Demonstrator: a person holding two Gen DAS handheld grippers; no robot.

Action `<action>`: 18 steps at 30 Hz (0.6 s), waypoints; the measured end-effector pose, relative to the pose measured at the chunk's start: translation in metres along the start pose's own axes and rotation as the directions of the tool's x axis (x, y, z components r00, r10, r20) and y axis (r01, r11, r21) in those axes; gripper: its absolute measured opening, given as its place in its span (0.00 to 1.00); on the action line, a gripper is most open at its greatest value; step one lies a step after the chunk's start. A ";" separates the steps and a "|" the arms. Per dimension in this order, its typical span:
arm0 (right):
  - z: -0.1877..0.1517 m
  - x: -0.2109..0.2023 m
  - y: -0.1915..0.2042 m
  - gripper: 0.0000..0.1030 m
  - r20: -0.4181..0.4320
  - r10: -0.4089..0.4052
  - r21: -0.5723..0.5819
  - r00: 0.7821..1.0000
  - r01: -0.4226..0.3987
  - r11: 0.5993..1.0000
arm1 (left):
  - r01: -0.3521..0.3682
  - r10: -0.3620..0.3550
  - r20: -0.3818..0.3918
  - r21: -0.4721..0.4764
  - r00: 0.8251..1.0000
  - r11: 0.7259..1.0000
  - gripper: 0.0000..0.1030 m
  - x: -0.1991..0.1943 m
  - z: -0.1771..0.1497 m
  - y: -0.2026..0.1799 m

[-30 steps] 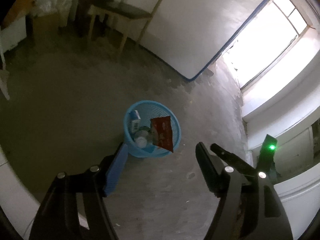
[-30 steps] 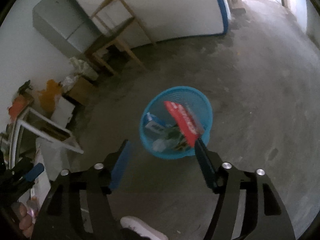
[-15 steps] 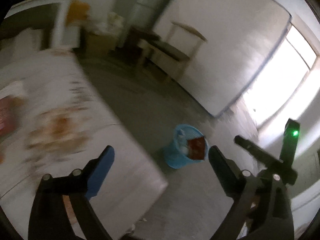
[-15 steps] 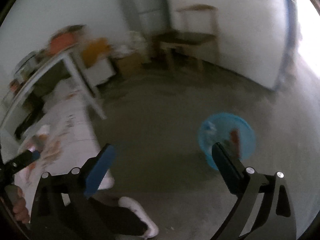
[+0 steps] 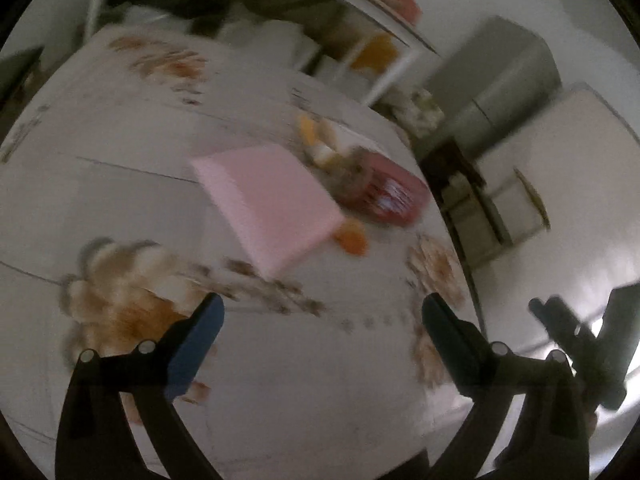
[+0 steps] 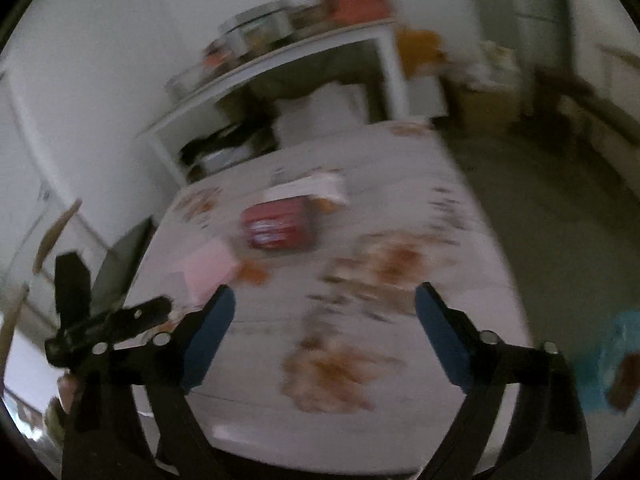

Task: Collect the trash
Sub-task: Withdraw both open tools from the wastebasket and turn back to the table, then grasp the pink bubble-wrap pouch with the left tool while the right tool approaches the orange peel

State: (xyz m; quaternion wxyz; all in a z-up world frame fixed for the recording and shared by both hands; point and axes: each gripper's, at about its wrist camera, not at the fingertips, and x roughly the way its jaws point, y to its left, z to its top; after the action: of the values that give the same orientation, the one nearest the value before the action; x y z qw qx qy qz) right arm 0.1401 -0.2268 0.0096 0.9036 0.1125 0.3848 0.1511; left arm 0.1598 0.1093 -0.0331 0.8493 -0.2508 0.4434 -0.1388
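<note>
left tool [image 5: 320, 320]: released, nothing between its blue pads, jaws opening wide; my hand tips it down over the bench.
right tool [image 6: 324, 312]: released and empty too, jaws closing a little; also tipped down at the bench. Its dark frame shows at 4 o'clock in the left view.
bench [image 5: 120, 184]: white cloth with brown-orange flower print, right under both tools, fills most of both views. Frames blurred, so small detail is lost.
pink pad [image 5: 268, 200]: flat pink sheet or box, just past my left tool at 12 o'clock, lying on the bench.
orange bit [image 5: 352, 238]: small orange scrap touching the pink pad's near corner, about 1 o'clock. Cannot tell what it is.
red packet [image 5: 380, 194]: red wrapper with white print, behind the pink pad at 1 o'clock; in the right view [image 6: 280, 226] at 11 o'clock.
clutter behind: yellow and white bits beyond the packet, too blurred to name.
blue bin [image 6: 616, 356]: on the floor off the bench edge, 3 o'clock in the right view, something red-brown in it.
step: I judge this the reach for the next piece of trash on the bench, both tools empty.
next move: settle on one item, probably the red packet or orange bit, lower a tool around it, clench, then carry to the blue bin.
</note>
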 end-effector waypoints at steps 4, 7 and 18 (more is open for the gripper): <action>0.006 0.036 0.055 0.74 -0.061 0.071 -0.132 0.996 -0.079 0.988 | -0.019 0.020 0.009 -0.074 1.000 0.997 0.94 0.007 0.027 0.021; 0.007 0.051 0.083 0.74 -0.087 0.061 -0.177 0.994 -0.075 0.981 | -0.068 0.070 0.009 -0.129 0.998 0.989 0.94 0.022 0.053 0.026; 0.014 0.052 0.035 0.74 -0.130 0.006 -0.030 0.991 -0.010 1.000 | -0.346 0.356 0.061 -0.132 0.932 0.929 0.94 0.084 0.092 0.008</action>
State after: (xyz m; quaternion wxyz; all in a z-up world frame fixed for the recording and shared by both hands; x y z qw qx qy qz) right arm 0.1778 -0.1769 -0.0039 0.8776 0.0904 0.4400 0.1677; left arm 0.2834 0.1054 -0.0500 0.8616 -0.2233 0.4527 0.0529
